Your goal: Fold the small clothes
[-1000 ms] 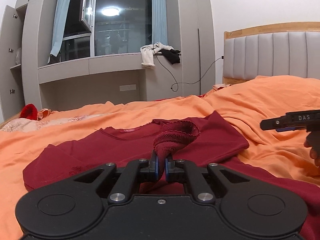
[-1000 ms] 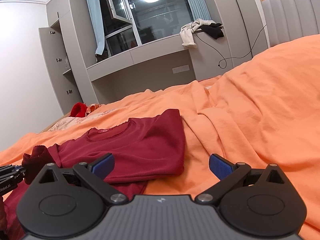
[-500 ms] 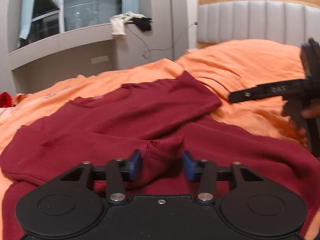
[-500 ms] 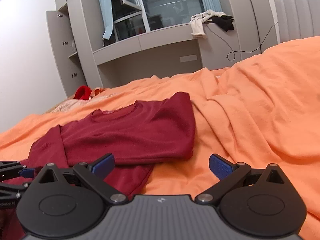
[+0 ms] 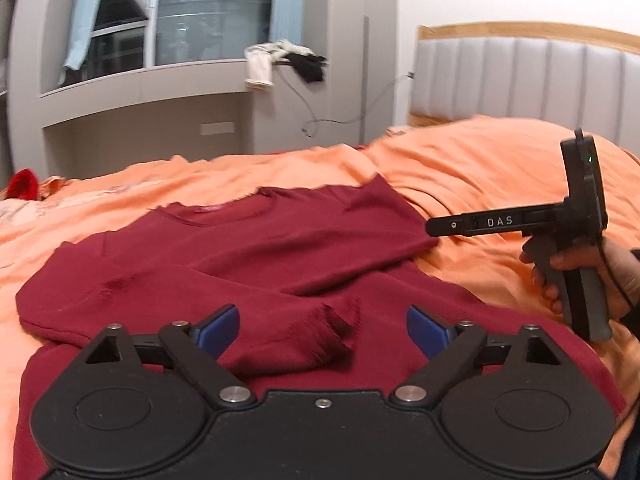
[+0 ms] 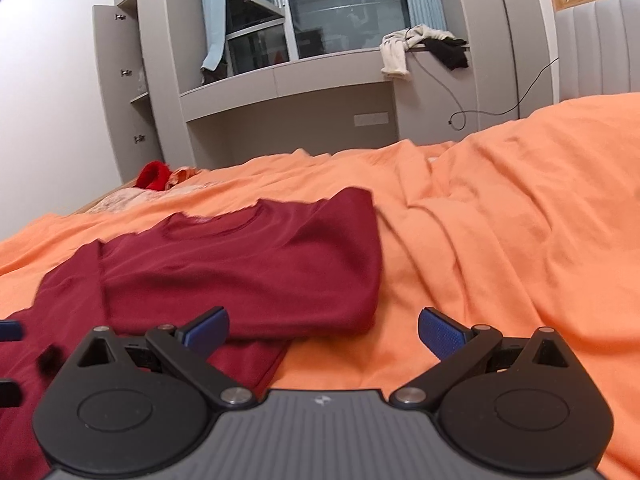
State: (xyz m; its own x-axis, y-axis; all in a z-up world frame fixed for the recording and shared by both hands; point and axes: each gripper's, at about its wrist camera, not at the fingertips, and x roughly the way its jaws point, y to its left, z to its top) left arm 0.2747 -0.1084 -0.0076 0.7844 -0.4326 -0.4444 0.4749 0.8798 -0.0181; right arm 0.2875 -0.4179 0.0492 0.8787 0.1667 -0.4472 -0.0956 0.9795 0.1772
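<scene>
Garment: dark red long-sleeved top point(image 5: 256, 248), lying flat on the orange bed sheet point(image 5: 460, 168), neckline toward the far window side.
Fold state: right side of the top already folded over the body; folded edge shows in the right wrist view point(image 6: 248, 272).
Sleeve cuff: frayed-looking cuff point(image 5: 332, 332) lies on the body of the top, between my left fingers, pads not on it.
Left gripper point(image 5: 322, 330): my fingers are opening, spread wide, nothing gripped; cuff lies loose in the gap.
Right gripper point(image 6: 323, 328): my fingers spread wide, released; left pad over the top's folded lower edge, right pad over bare sheet, neither pressing on cloth as far as I can see.
Right gripper from left wrist view: seen side-on point(image 5: 520, 222), low over the sheet just beside the top's right edge, my hand point(image 5: 576, 276) on its handle.
Bed: grey padded headboard point(image 5: 520, 80) with wood trim at the right.
Background: window ledge with white and black clothes point(image 6: 420, 50) draped over it; small red item point(image 6: 154, 176) at the bed's far left edge.
</scene>
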